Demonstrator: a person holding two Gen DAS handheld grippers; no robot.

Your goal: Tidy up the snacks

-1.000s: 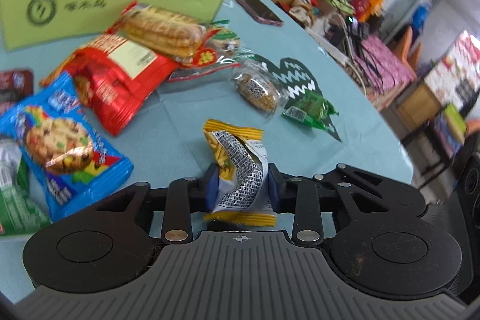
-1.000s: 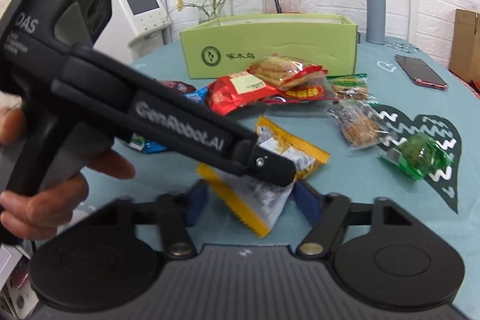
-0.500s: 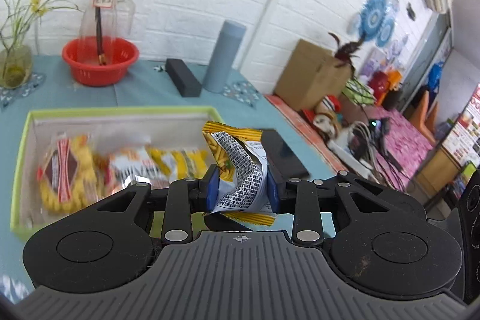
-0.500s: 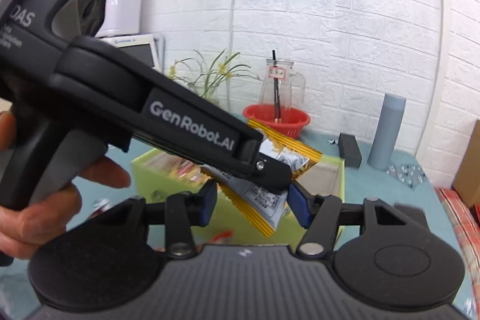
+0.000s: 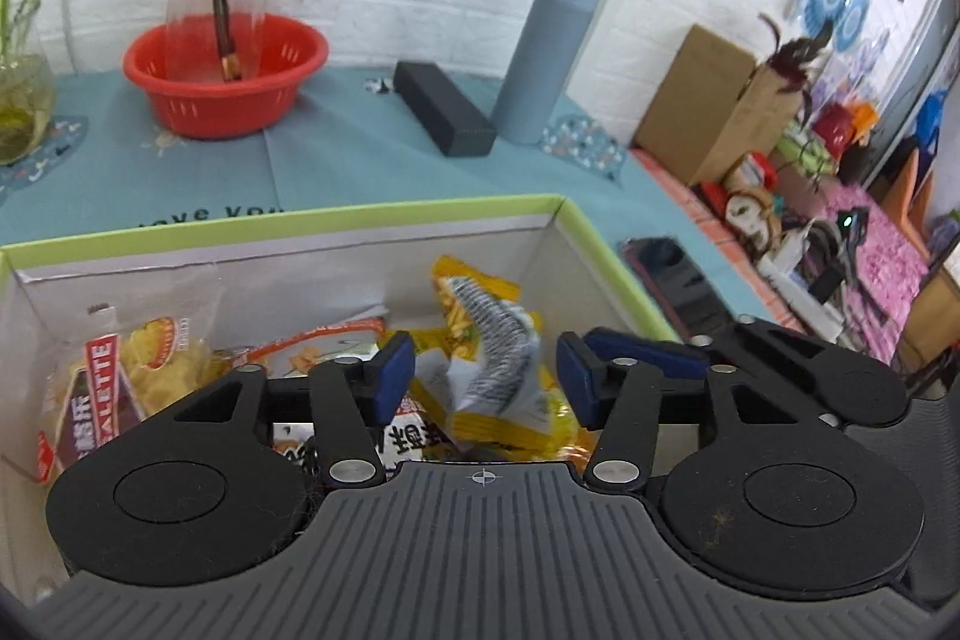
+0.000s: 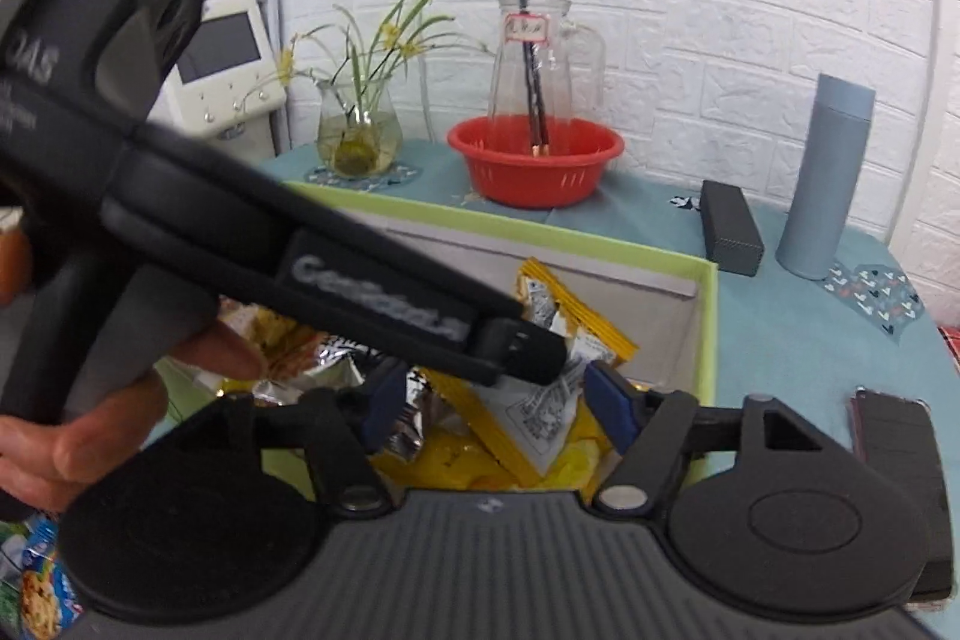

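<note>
A yellow-edged snack packet (image 5: 489, 340) with white and black print hangs tilted over the open green box (image 5: 420, 208), above other snack bags inside. My left gripper (image 5: 483, 379) is over the box with its jaws opening. The packet sits between its blue pads (image 5: 393, 376), with gaps on both sides. My right gripper (image 6: 495, 406) is also over the box (image 6: 708, 328), jaws opening, and the same packet (image 6: 534, 415) lies loose between its fingers. The left gripper's black body (image 6: 300, 268) crosses the right wrist view and hides part of the box.
A chips bag (image 5: 120, 364) lies at the box's left end. Behind the box stand a red basin (image 5: 225, 70) holding a glass jug, a black case (image 5: 444, 106), a grey-blue flask (image 5: 546, 52) and a flower vase (image 6: 357, 130). A phone (image 5: 672, 274) lies right of the box. A hand (image 6: 108, 430) grips the left tool.
Both grippers rose from the loose snacks on the table to over the green box. Both sets of jaws spread apart and let go of the yellow packet.
</note>
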